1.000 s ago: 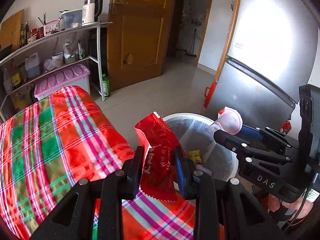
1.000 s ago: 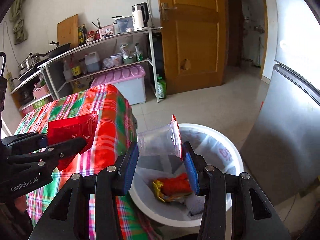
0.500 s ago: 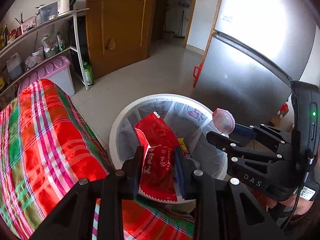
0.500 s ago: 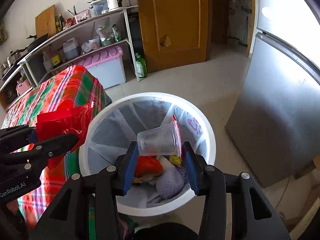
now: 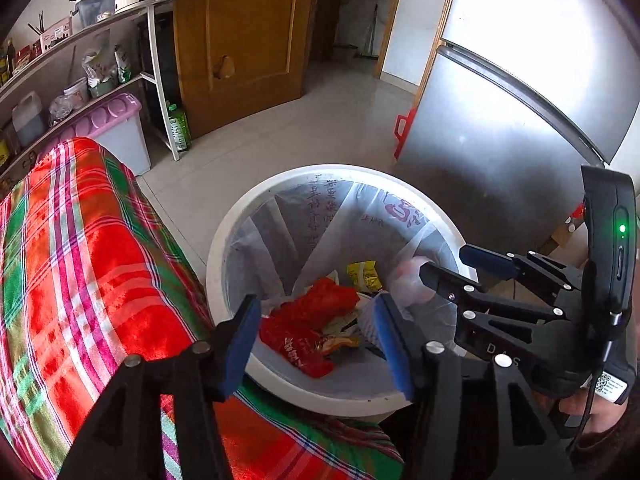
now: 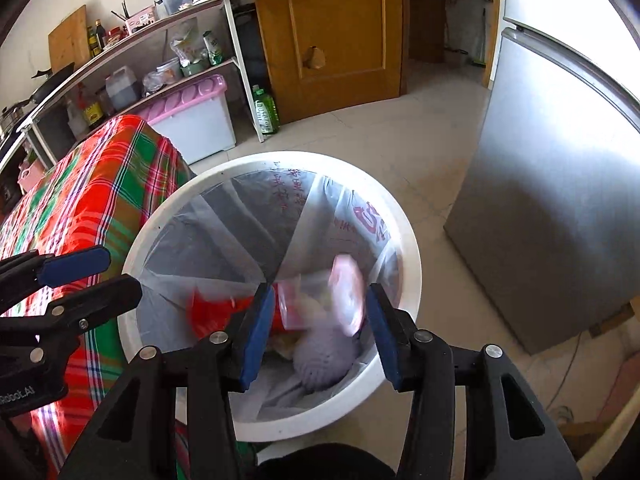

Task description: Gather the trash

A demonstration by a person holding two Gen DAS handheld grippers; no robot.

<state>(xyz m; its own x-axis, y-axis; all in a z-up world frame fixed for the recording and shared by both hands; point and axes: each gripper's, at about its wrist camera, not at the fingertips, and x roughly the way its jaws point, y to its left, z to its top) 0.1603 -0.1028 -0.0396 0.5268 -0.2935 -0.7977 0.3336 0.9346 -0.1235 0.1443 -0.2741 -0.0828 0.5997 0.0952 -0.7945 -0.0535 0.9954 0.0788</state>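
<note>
A white trash bin with a clear liner stands beside the table; it also shows in the right wrist view. My left gripper is open and empty above the bin's near rim. A red snack wrapper lies inside on other trash. My right gripper is open over the bin; it also shows in the left wrist view. A clear plastic cup is blurred, falling between its fingers into the bin. The left gripper also shows in the right wrist view.
A table with a red and green plaid cloth lies left of the bin. A silver fridge stands right. A shelf rack, a pink-lidded box, a green bottle and a wooden door are behind.
Both grippers opened over the bin. The red wrapper dropped from the left gripper into the bin. The plastic cup left the right gripper and is falling.
</note>
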